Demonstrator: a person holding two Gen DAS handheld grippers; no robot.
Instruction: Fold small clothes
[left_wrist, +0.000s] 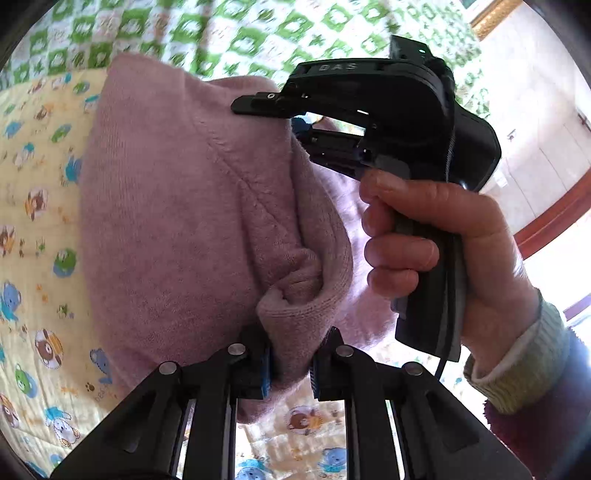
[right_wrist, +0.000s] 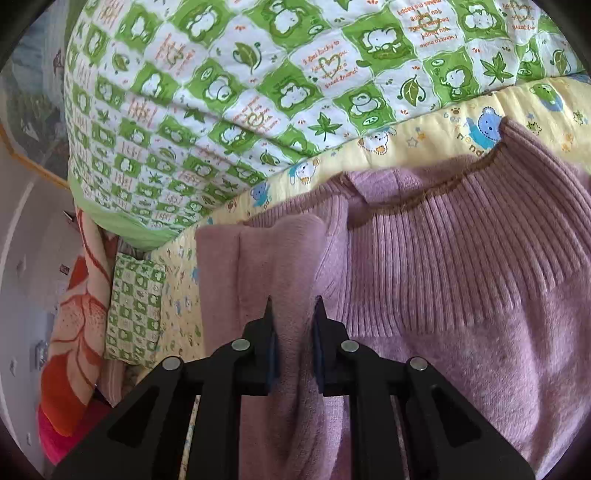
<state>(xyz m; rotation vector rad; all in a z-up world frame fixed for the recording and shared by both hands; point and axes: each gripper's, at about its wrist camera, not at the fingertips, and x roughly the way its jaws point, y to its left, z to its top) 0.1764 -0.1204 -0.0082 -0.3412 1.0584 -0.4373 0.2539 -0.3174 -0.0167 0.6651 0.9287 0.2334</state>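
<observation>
A small pink knit sweater (left_wrist: 177, 206) hangs lifted over the yellow cartoon-print quilt (left_wrist: 33, 206). My left gripper (left_wrist: 291, 354) is shut on a bunched fold of the sweater's edge. The right gripper (left_wrist: 369, 122), held by a hand (left_wrist: 443, 236), is at the sweater's far edge, its fingertips hidden behind cloth. In the right wrist view the right gripper (right_wrist: 293, 332) is shut on a fold of the sweater (right_wrist: 461, 314), next to its ribbed, brown-trimmed hem (right_wrist: 424, 195).
A green and white checked quilt (right_wrist: 258, 92) is piled behind the yellow quilt (right_wrist: 424, 129). An orange floral blanket (right_wrist: 74, 332) and a small green checked cloth (right_wrist: 135, 310) lie at the left. A wall and door frame (left_wrist: 546, 155) are at the right.
</observation>
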